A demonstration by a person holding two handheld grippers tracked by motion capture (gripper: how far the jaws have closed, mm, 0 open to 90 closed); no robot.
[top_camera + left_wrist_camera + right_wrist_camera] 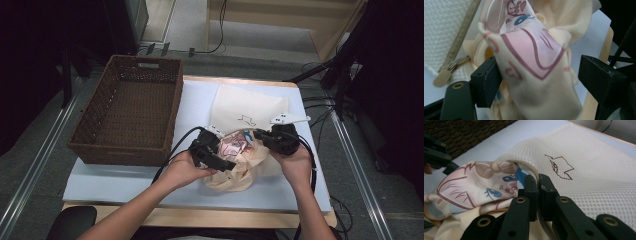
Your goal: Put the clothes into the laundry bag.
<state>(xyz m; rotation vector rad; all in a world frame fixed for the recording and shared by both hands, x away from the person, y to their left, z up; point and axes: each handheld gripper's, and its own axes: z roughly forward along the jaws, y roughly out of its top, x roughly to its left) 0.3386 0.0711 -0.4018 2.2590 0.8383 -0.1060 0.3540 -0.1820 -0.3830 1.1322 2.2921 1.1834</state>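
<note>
The printed garment lay at the lower centre of the table, half inside the mesh bag. The bag's rim was pinched by the closed right gripper. The left gripper was open around the cloth; it should be closed firmly, then the cloth pushed deeper.
</note>
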